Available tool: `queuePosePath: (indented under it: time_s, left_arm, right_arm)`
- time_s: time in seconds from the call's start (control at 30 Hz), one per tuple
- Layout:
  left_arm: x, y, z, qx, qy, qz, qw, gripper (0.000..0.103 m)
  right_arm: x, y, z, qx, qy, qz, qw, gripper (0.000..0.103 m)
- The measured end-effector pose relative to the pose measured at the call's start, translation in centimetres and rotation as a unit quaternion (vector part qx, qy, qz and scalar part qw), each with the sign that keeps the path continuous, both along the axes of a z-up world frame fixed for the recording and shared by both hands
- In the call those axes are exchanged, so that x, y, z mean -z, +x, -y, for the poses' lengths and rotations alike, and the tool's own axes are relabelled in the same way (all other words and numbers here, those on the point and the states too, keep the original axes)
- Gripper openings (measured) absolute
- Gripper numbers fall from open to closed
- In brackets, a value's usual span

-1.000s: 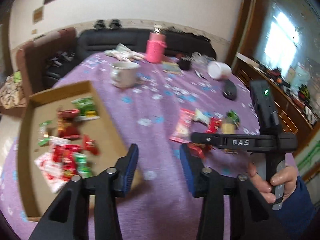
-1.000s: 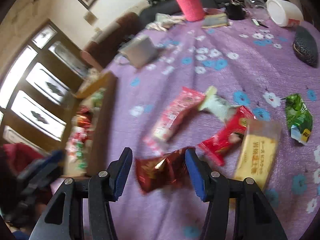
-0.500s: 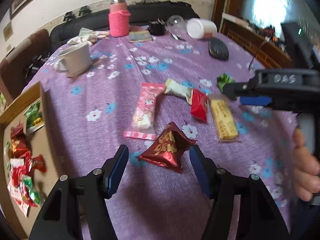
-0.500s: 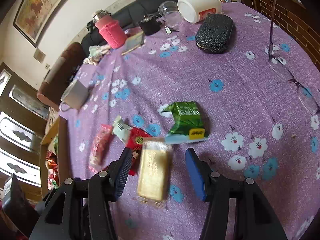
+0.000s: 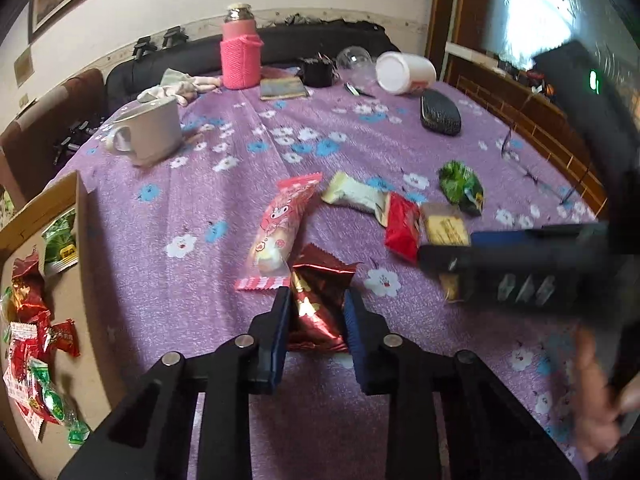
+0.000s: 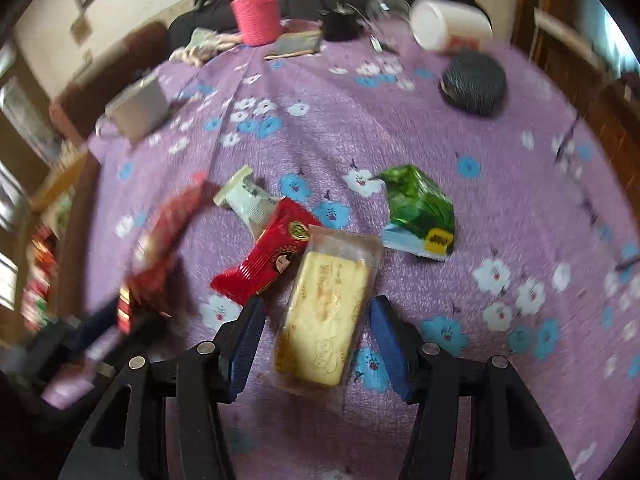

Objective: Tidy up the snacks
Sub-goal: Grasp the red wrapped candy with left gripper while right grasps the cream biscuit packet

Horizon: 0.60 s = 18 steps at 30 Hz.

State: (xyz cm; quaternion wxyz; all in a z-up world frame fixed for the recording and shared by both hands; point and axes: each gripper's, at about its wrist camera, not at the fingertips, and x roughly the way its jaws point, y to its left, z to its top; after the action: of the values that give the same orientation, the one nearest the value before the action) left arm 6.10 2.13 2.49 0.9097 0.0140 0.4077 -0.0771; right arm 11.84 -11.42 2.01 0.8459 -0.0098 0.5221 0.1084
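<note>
On the purple flowered tablecloth lies a dark red foil snack [image 5: 320, 276]. My left gripper [image 5: 316, 300] has its jaws closing on it, and both blue pads press its crumpled sides. My right gripper [image 6: 318, 308] stands open astride a yellow biscuit pack [image 6: 328, 292] without touching it. Around them lie a pink pack [image 5: 280, 228], a white-green pack [image 5: 356, 196], a red pack [image 6: 272, 256] and a green pack [image 6: 420, 208]. At the left a cardboard box [image 5: 82, 240] holds several red and green snacks.
A grey mug [image 5: 150, 132] stands to the far left, with a pink-sleeved bottle [image 5: 240, 56], a tipped white tub [image 5: 404, 74] and a black case [image 5: 440, 112] at the back. Spectacles [image 5: 532, 168] lie near the right table edge. A dark sofa runs behind the table.
My left gripper swung from the box over to the dark red foil snack and closed on it. My right gripper left that snack and came down around the yellow biscuit pack.
</note>
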Motion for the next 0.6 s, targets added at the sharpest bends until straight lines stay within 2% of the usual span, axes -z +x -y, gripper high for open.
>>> queuePosePath:
  time_s: [0.03, 0.1, 0.13, 0.17, 0.27, 0.43, 0.6]
  left_arm:
    - [-0.1, 0.0, -0.3, -0.003, -0.004, 0.001, 1.0000, 0.025]
    - [-0.3, -0.2, -0.6, -0.006, -0.011, 0.002, 0.9999, 0.024]
    - [-0.4, -0.2, -0.7, -0.006, -0.012, 0.003, 0.9999, 0.024]
    - [-0.4, -0.2, -0.8, -0.007, -0.011, 0.005, 0.9999, 0.024]
    - [-0.6, -0.3, -0.7, -0.006, -0.011, 0.009, 0.9999, 0.024]
    - [-0.8, -0.5, -1.0, -0.009, -0.014, 0.013, 0.9998, 0.023]
    - [-1.1, -0.6, -1.4, -0.014, -0.020, 0.019, 0.9995, 0.019]
  right_arm:
    - [0.1, -0.2, -0.4, -0.002, -0.013, 0.007, 1.000, 0.058]
    - [0.1, -0.3, -0.4, 0.005, -0.027, 0.017, 0.999, 0.048]
    - [0.1, -0.3, -0.2, 0.010, -0.027, 0.018, 0.999, 0.039]
    - [0.0, -0.1, 0.3, 0.019, -0.018, 0.016, 1.000, 0.036]
    - [-0.1, 0.4, 2.1, 0.042, 0.025, 0.003, 0.999, 0.036]
    - [-0.5, 0.3, 2.2, 0.051, 0.043, 0.008, 0.998, 0.036]
    - [-2.3, -0.7, 1.7, 0.038, 0.069, 0.051, 0.996, 0.036]
